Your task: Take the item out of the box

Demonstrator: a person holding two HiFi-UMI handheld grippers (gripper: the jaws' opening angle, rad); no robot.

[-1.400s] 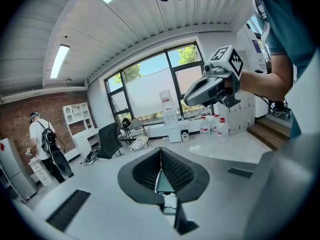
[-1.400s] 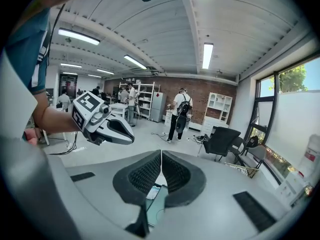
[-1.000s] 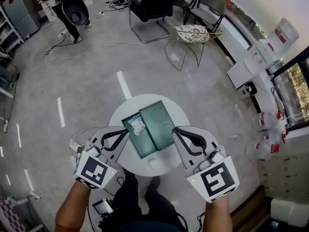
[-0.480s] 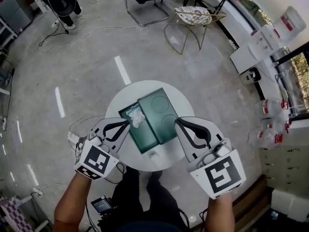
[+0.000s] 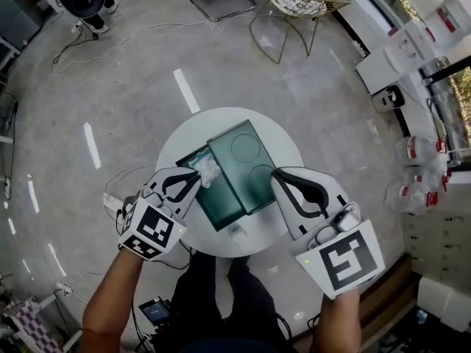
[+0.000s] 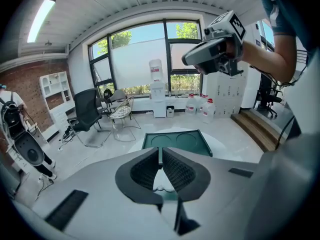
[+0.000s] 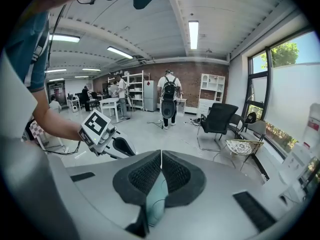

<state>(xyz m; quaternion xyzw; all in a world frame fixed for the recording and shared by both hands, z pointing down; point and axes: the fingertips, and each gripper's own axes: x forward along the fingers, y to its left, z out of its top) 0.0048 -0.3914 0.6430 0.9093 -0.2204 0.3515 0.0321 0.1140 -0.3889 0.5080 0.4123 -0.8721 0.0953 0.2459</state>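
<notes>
So, starting at the fingers (image 6: 143, 172) of the left gripper (image 5: 197, 179): they're squeezed all the way together, and the white crumpled item (image 5: 208, 172) sits right at their tips. In the left gripper view it shows in the gap between the pads, so I'd say they've pinched an edge of it. The item is lying inside the dark green open box (image 5: 221, 208), in its far corner, and I can't see anything else in there. So my read is the grab is done but the lift-out isn't. The next move is a straight pull up over the box wall, and I'd go easy, because that thin pinch could slip. The dark green lid with two round recesses (image 5: 246, 160) lies flat along the box's right side, maybe overlapping it, and has nothing on it. The right gripper (image 5: 277, 173) is closed up too and holds nothing. Its tips are just beside the lid's right edge, and I can't tell if they touch it. Everything sits on the round white table (image 5: 176, 142).
</notes>
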